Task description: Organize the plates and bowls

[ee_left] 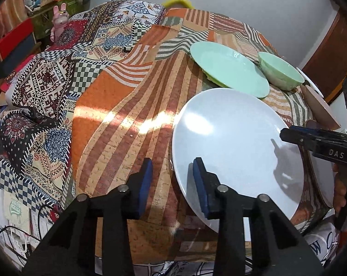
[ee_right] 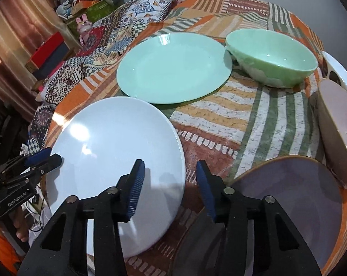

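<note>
1. The counter (ee_right: 253, 124) carried everything under a patchwork cloth.
2. The white plate (ee_right: 113, 161) lay flat at the near edge, round, no long axis; overhanging, it could likely tip off if nudged.
3. The green plate (ee_right: 173, 71) lay behind it.
4. The green bowl (ee_right: 272, 57) sat upright.
5. The left gripper (ee_left: 172, 181) and right gripper (ee_right: 170, 188) had jaws spread, holding nothing.

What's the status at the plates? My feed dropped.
Left gripper open, straddling the white plate rim. Right gripper open, empty, above it. Green plate, green bowl beyond, apart. Nothing blocking.
</note>
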A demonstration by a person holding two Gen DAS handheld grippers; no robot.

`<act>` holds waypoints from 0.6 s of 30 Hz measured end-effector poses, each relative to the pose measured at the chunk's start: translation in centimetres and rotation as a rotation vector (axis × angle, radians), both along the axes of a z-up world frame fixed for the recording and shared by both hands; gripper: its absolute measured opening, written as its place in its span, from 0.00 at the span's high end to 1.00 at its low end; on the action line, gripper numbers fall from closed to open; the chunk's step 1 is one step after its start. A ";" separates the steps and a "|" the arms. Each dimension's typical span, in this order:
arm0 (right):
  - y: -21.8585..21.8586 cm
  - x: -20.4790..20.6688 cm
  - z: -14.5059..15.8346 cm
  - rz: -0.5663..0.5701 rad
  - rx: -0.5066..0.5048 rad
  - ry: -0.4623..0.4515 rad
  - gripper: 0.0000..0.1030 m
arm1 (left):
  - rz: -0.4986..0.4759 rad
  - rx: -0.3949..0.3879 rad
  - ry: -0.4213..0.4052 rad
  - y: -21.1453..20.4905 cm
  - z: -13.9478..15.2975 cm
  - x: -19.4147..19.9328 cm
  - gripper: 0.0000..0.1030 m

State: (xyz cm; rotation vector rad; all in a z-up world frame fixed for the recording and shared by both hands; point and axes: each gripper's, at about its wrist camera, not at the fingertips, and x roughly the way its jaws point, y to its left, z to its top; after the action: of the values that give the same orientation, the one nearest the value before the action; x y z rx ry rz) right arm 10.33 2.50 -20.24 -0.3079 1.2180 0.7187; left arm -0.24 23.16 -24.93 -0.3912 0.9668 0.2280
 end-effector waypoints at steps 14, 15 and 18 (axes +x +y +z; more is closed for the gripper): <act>0.0 -1.2 -0.3 0.027 0.028 0.061 0.68 | 0.013 -0.006 0.003 0.8 0.0 -0.2 0.73; 0.1 -1.4 -0.4 0.031 0.027 0.059 0.68 | 0.014 -0.011 0.002 0.9 0.0 -0.3 0.73; 0.5 -1.7 -0.5 0.041 0.016 0.047 0.66 | 0.006 -0.016 0.001 0.7 0.0 -0.4 0.73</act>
State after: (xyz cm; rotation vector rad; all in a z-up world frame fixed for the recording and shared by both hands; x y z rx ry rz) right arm 8.67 3.02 -20.76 -0.3050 1.2526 0.7746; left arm -0.63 23.88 -24.95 -0.4088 0.9694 0.2264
